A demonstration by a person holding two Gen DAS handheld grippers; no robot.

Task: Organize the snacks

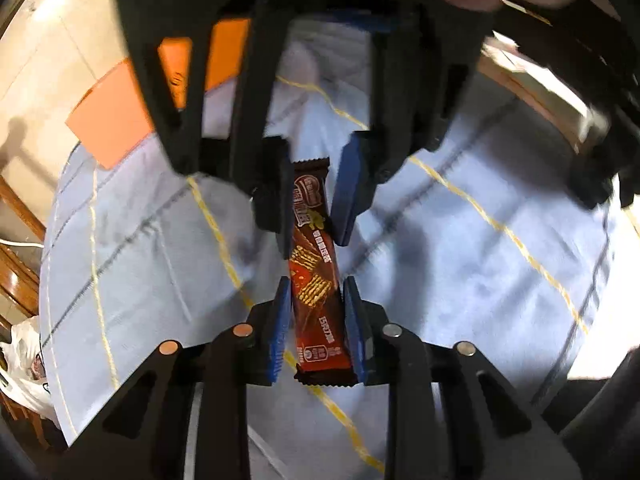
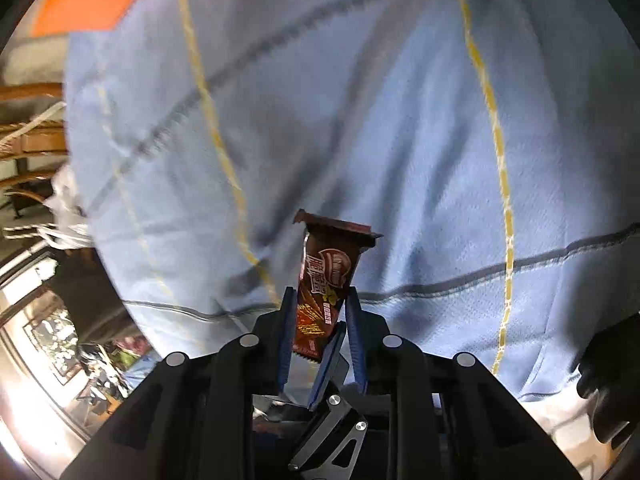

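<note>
A brown chocolate wafer bar in its wrapper (image 1: 316,280) is held in the air above the blue cloth. My left gripper (image 1: 317,292) is shut on its near end. My right gripper (image 1: 310,196) comes in from above, facing mine, and its blue pads grip the bar's far half. In the right wrist view the same bar (image 2: 324,280) stands up between my right gripper (image 2: 320,300) fingers, and a blue finger of the left gripper (image 2: 326,364) reaches in from below beside it.
A light blue cloth with yellow and grey stripes (image 1: 460,264) covers the table. An orange box (image 1: 120,120) sits at the table's far left edge. A wooden tray or frame (image 1: 540,96) lies at the far right. A white plastic bag (image 1: 24,364) hangs off the left side.
</note>
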